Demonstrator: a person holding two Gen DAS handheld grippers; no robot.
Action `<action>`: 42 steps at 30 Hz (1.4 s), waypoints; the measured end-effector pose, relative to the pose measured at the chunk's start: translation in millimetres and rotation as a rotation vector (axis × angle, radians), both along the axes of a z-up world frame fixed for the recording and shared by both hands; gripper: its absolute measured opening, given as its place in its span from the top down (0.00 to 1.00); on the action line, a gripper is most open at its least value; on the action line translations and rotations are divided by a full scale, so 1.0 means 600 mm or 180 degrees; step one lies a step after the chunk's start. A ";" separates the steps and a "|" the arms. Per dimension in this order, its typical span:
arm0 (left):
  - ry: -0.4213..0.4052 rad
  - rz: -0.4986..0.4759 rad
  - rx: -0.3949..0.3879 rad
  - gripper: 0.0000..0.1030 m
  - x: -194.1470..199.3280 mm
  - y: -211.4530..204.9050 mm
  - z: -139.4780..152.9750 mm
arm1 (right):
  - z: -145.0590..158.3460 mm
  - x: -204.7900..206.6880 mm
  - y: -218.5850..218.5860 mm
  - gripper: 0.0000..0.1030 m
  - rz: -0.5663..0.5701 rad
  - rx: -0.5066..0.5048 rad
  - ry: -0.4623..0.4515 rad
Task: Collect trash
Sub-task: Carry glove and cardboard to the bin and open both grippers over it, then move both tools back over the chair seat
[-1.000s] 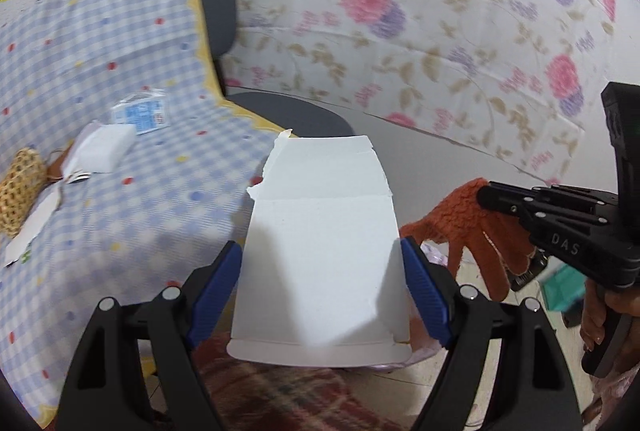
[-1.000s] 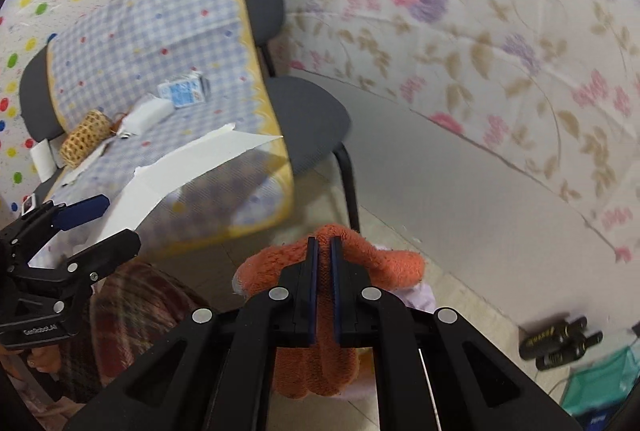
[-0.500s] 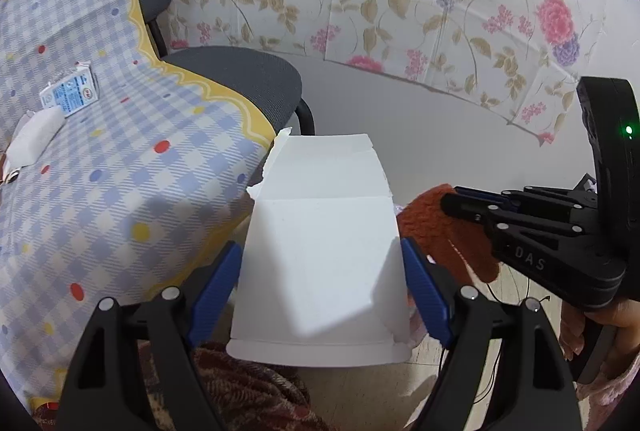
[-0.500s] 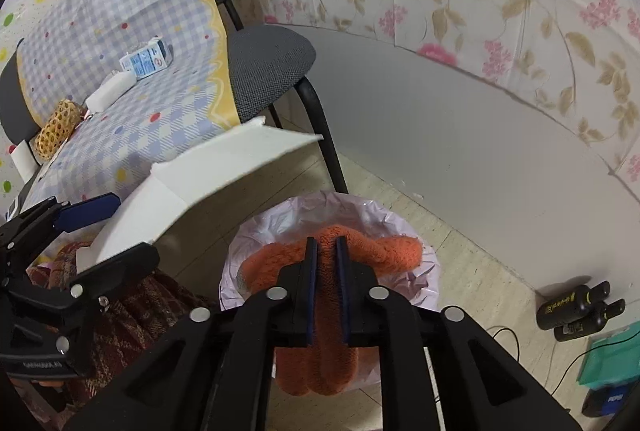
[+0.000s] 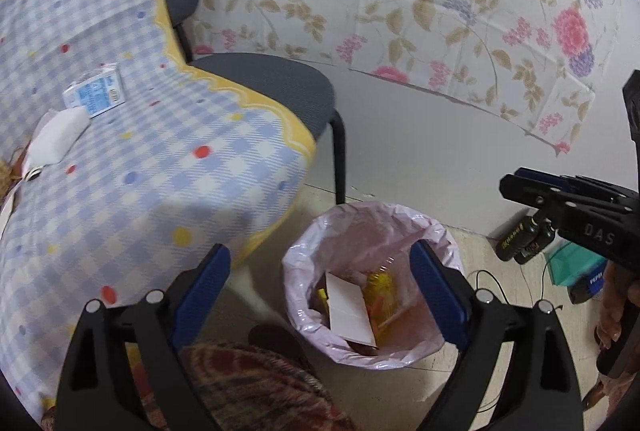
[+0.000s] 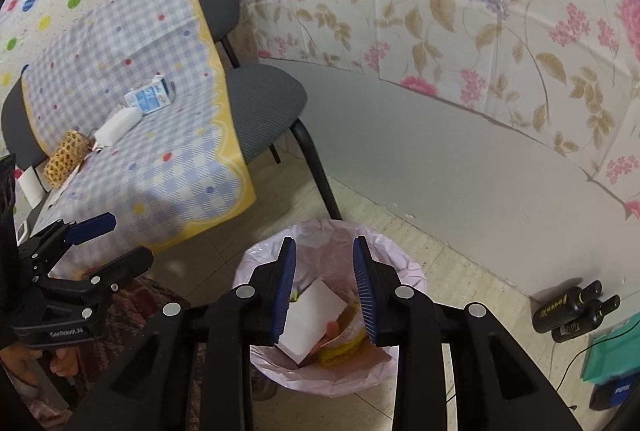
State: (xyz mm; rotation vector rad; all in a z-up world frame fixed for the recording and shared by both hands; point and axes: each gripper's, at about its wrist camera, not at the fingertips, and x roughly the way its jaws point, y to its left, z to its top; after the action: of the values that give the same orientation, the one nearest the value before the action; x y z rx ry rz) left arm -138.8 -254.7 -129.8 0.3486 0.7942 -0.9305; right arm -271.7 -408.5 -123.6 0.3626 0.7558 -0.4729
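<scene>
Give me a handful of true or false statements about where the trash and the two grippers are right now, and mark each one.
1. The white cardboard piece lies inside the pink-lined trash bin. True.
2. The left gripper is clamped on the cardboard. False: its jaws stand wide apart with nothing between them.
3. The right gripper holds an orange glove. False: its jaws have just been opening, and nothing is between them.
4. A blue and white carton lies on the checked cloth. True.
5. The bin stands on the grey chair seat. False: it stands on the floor beside the chair.
</scene>
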 end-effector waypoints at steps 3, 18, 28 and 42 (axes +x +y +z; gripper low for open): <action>-0.0031 0.0146 -0.0058 0.14 0.009 0.026 0.014 | 0.022 0.008 0.020 0.69 0.0082 -0.0027 -0.0101; -0.0349 0.1134 -0.0347 0.14 0.088 0.204 0.120 | 0.122 0.158 0.154 0.54 0.0905 -0.0246 -0.0480; -0.0497 0.1866 -0.0294 0.14 0.189 0.338 0.130 | 0.126 0.305 0.229 0.50 0.1302 -0.0266 -0.0507; -0.0387 0.2631 -0.0047 0.14 0.332 0.490 0.071 | 0.091 0.481 0.305 0.60 0.1556 -0.0256 -0.0405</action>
State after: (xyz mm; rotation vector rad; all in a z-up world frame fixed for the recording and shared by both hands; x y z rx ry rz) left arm 60.2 39.5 -87.0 0.0404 0.7237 -0.1378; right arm 17.0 -225.5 -68.9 0.1221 0.6710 -0.0188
